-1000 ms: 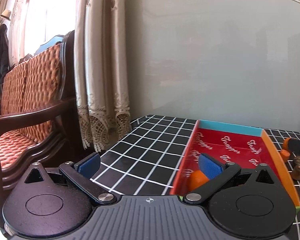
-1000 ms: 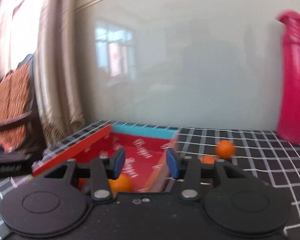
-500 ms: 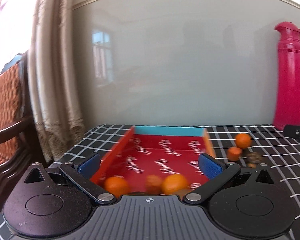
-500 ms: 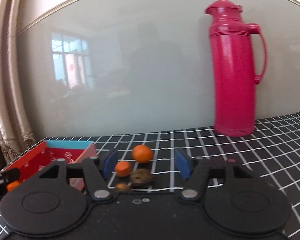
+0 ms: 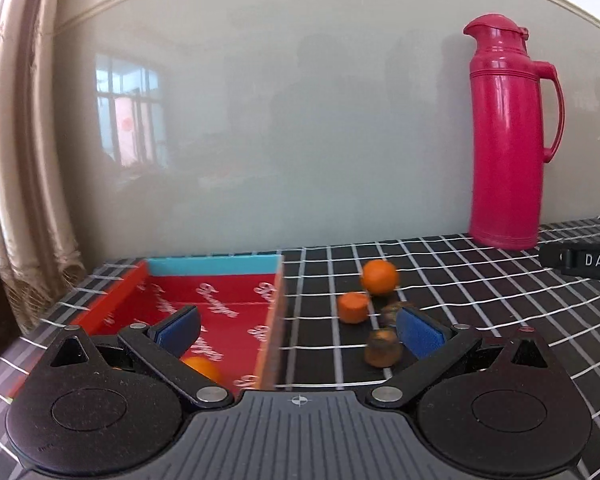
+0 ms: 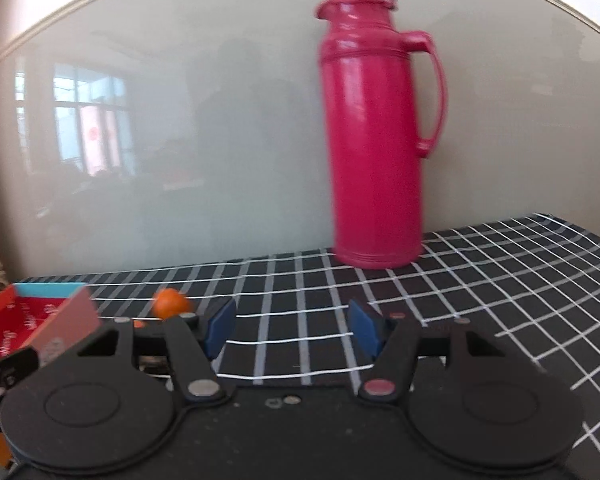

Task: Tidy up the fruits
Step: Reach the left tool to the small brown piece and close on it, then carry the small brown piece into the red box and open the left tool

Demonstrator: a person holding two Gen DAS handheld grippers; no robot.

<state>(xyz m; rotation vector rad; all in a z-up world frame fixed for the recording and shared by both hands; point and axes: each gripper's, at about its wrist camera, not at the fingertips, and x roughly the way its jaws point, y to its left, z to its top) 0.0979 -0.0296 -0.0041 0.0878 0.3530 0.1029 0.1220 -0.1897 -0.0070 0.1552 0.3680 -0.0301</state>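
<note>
Fruits: one orange (image 5: 379,277) lies loose on the grid cloth (image 5: 480,300) at 3 o'clock of the red tray (image 5: 112,300). Left gripper (image 5: 298,330) and right gripper (image 6: 292,328): jaws parted, empty; the right's have just been opening. Risk: off-centre closure makes round fruit roll away.

One orange (image 5: 203,366) sits in the red tray (image 5: 220,300); a round orange (image 5: 379,276), a stubby orange piece (image 5: 353,307) and two brownish fruits (image 5: 382,347) lie at its 3 o'clock.
</note>
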